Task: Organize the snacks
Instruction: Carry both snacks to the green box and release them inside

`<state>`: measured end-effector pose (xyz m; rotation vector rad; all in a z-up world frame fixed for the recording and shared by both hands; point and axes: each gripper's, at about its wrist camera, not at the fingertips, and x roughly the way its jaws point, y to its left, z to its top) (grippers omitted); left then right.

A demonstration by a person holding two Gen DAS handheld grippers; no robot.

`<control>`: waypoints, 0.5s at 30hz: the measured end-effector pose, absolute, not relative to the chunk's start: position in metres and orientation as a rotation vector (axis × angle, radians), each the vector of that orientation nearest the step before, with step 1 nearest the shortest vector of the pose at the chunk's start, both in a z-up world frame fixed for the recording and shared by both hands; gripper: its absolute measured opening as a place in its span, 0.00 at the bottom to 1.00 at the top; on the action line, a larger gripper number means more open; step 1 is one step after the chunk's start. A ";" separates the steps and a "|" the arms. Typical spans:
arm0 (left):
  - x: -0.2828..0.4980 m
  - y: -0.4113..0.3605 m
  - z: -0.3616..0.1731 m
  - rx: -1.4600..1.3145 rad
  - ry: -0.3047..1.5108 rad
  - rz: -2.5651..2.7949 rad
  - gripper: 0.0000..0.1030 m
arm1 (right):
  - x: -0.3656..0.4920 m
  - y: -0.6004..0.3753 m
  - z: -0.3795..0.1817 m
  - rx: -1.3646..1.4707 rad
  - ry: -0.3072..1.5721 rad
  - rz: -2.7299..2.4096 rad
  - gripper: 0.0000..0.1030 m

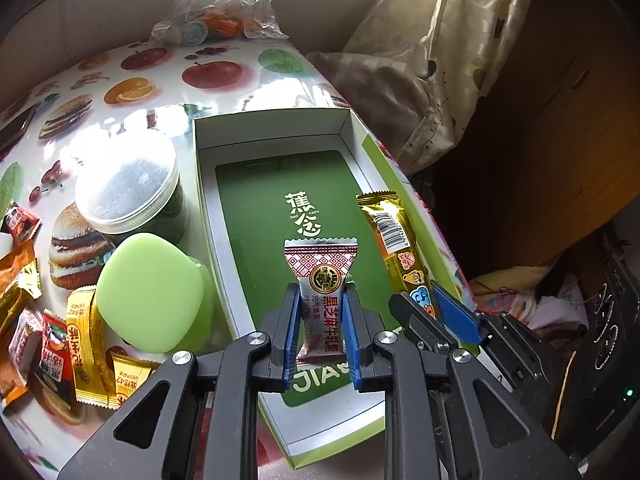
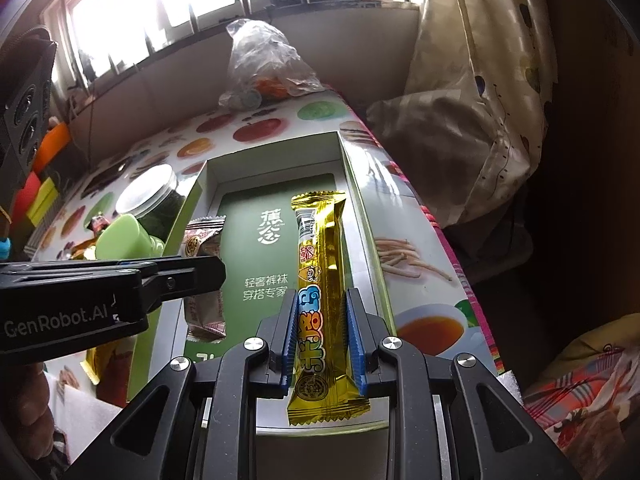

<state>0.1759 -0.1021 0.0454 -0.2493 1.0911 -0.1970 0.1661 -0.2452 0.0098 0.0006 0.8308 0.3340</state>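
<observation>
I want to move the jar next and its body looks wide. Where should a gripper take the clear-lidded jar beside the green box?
Grip the clear-lidded jar across its lid rim, from straight above. It stands upright, and the green box and the green case crowd its sides. The jaws may not span it.

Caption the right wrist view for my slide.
Right gripper holds a gold snack bar over the open green box.

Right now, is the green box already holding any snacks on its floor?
No, the green box floor is bare; both snacks hang above it in the grippers.
</observation>
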 end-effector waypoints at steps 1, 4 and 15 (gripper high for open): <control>0.176 -0.102 0.044 -0.250 1.096 -0.196 0.20 | 0.166 -0.245 0.009 -0.001 0.833 0.339 0.21; 0.177 -0.103 0.042 -0.246 1.106 -0.190 0.20 | 0.168 -0.243 0.009 -0.006 0.837 0.346 0.21; 0.178 -0.103 0.035 -0.257 1.134 -0.194 0.27 | 0.167 -0.241 0.008 -0.014 0.843 0.345 0.24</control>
